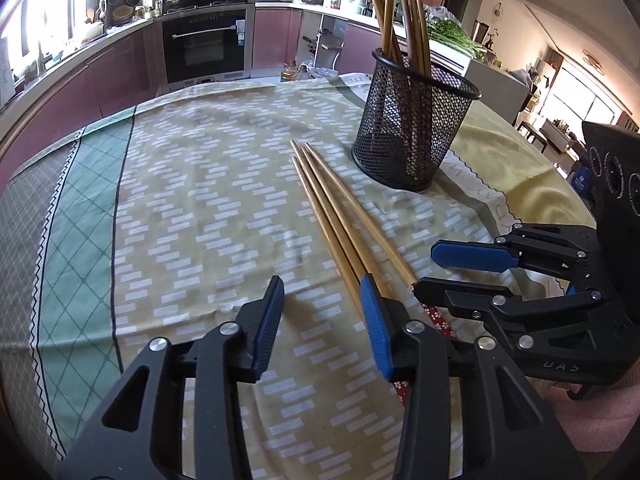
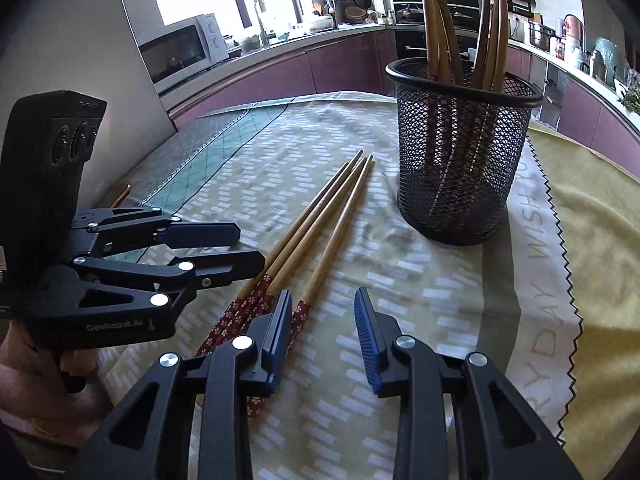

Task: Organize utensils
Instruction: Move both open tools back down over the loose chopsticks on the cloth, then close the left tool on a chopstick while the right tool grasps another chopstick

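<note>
Nearest, the left gripper [image 1: 322, 320] hangs low over the table [image 1: 192, 208] with its jaws spread and nothing between them; its right finger sits just over the near ends of the loose chopsticks [image 1: 340, 216]. The right gripper [image 2: 322, 330] is likewise spread and empty, its left finger just above the red flowered handles, so that the chopsticks lie ahead and slightly left of it. Three chopsticks show on the patterned cloth [image 2: 400, 280], close together and almost parallel. Their long axis runs away from both grippers, handles near, thin tips far, pointing toward the base of the black mesh holder [image 2: 460, 152]. Each gripper is close to the handle ends; judged from these views, either could close on them, the right one seeming slightly better lined up with the outermost stick. The holder stands upright beyond the tips, a little to their right, already carrying several chopsticks [image 2: 436, 24] that lean against its rim. Legible writing: "GenRobot.AI" on the left gripper's body in the right wrist view, "UAS" on the right gripper's body in the left wrist view, and part of a printed line, "RYDAY WISH", along the cloth's border
</note>
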